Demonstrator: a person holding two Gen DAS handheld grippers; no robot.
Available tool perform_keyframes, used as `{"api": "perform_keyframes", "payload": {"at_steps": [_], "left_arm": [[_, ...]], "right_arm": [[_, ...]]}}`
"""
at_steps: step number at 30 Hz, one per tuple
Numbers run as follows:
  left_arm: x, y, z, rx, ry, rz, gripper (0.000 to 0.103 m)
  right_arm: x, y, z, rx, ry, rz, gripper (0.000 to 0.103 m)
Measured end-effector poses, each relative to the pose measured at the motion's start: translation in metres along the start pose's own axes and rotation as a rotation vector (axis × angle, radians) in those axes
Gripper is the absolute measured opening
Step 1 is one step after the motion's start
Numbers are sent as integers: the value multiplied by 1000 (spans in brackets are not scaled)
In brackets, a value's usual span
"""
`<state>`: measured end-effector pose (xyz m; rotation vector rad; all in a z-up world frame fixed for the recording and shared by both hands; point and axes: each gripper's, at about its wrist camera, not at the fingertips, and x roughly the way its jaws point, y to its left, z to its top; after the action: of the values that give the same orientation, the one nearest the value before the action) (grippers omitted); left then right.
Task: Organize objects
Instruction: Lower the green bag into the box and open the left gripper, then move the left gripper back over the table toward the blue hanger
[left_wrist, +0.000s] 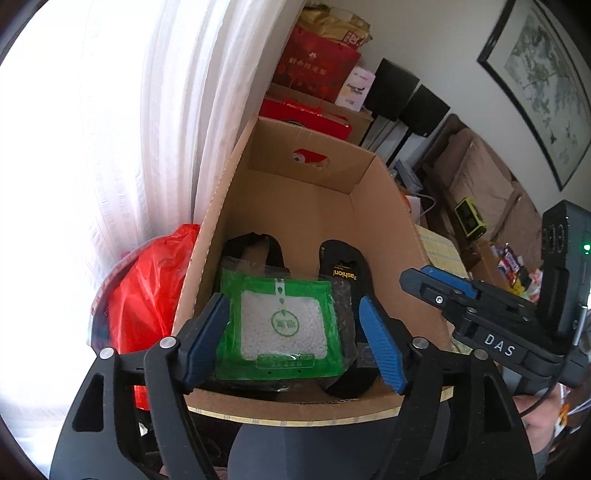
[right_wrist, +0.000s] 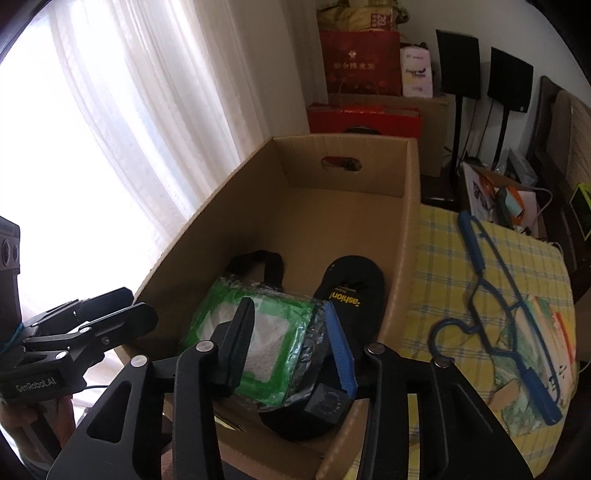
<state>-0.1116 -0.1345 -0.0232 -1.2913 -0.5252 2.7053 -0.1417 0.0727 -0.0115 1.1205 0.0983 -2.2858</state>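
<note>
An open cardboard box (left_wrist: 303, 206) (right_wrist: 406, 236) holds two black flip-flops (left_wrist: 345, 277) (right_wrist: 351, 291) and a green desiccant packet with white beads (left_wrist: 284, 325) (right_wrist: 266, 354) lying on top of them. My left gripper (left_wrist: 295, 339) is open above the box's near edge, its blue pads either side of the packet without touching it. My right gripper (right_wrist: 291, 347) is open too, hovering over the packet; in the left wrist view it (left_wrist: 436, 284) reaches in from the right.
A blue clothes hanger (right_wrist: 498, 302) lies on a yellow checked cloth (right_wrist: 443, 258) right of the box. A red plastic bag (left_wrist: 147, 295) sits left of it by the white curtain (left_wrist: 155, 110). Red gift bags (right_wrist: 360, 62) and boxes stand behind.
</note>
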Motion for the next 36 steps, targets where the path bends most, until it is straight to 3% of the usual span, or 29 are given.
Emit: {"api": "perform_keyframes", "payload": {"at_steps": [3,8,11,19,23,36], "left_arm": [[-4,-2,0,-4,-26,-1,82],[-7,-9,1,20,-44,25,83],[-8,-13,-2,19,-51,20,95],[-8,-33,-6,47,-54,14,103],[-7,-44,-10,67,-58,22,103],[0,-77,-19,141,-40,38,103]], "right_arm": [[-5,-2,-3,3,-4,-51,53],[-15,-11,-8,14,-27,-97,61],[-20,-19,-10,25,-33,-111,72],[-31,-33,-19,29,-30,-132,86],[-38,-36,-24,8,-43,-162,103],[-53,-70,-39,69,-44,-194,103]]}}
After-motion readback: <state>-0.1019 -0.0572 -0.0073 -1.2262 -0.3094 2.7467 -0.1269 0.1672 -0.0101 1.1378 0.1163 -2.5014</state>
